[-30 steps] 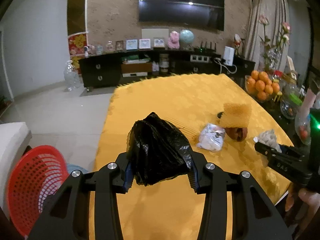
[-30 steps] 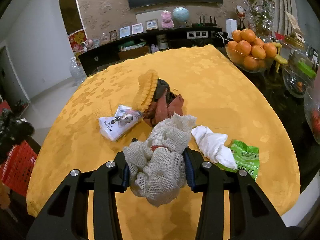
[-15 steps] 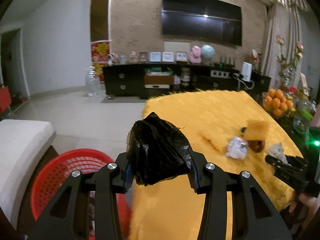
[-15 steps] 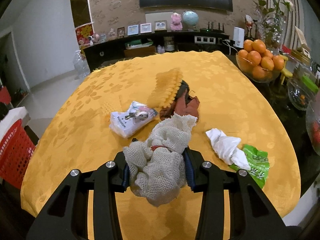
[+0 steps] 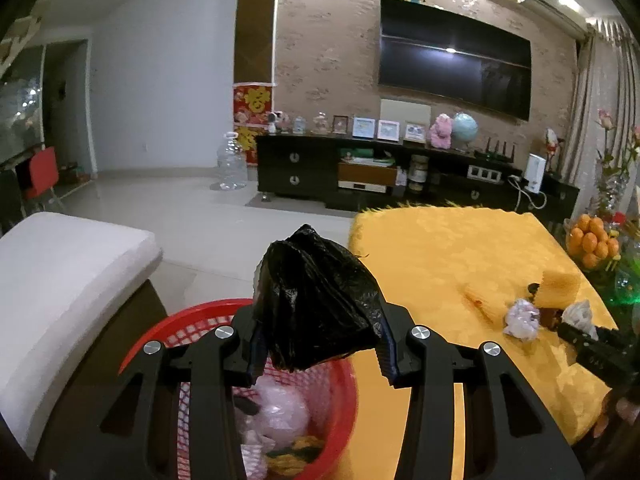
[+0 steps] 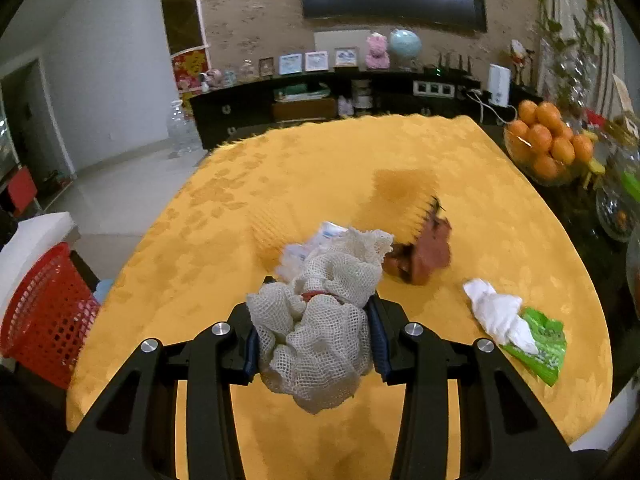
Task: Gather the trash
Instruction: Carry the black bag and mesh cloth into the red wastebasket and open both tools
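Beside our yellow tablecloth, the left gripper pinches a light, crinkly black plastic bag over the red basket; the right gripper squeezes soft mesh netting mid-bundle.

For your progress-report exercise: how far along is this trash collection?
Done: the red basket already holds some wrappers. In hand: the left gripper holds a black bag above it; the right gripper holds a mesh net. Left: the white tissue and green wrapper.
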A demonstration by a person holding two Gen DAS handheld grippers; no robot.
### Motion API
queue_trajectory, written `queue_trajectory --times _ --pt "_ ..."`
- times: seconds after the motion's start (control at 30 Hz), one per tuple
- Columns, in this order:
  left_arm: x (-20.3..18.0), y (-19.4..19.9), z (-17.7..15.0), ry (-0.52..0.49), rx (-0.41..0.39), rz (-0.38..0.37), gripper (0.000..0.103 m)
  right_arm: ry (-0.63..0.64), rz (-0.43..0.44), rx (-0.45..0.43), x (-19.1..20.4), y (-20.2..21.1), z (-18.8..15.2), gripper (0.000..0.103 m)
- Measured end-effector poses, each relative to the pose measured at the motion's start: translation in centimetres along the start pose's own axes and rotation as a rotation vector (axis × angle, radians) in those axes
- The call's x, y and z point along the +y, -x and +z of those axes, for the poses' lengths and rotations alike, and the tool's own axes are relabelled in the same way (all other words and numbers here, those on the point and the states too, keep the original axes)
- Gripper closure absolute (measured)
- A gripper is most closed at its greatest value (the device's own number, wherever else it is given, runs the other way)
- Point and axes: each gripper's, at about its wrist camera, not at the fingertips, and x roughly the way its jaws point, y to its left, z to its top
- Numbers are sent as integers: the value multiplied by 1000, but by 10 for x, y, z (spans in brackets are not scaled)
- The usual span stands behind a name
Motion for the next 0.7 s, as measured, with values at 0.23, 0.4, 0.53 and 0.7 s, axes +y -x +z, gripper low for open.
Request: queue_trajectory --times 0.23,0.4,0.53,0.7 --pt "26 6 3 35 -12 36 62 33 33 -17 24 9 12 62" --pt "44 13 5 40 -23 84 62 54 68 -26 45 14 22 62" --pt "61 19 5 55 -31 118 62 74 111 -35 67 19 31 62" --pt "75 18 0 63 -24 150 62 115 179 -35 101 23 41 62"
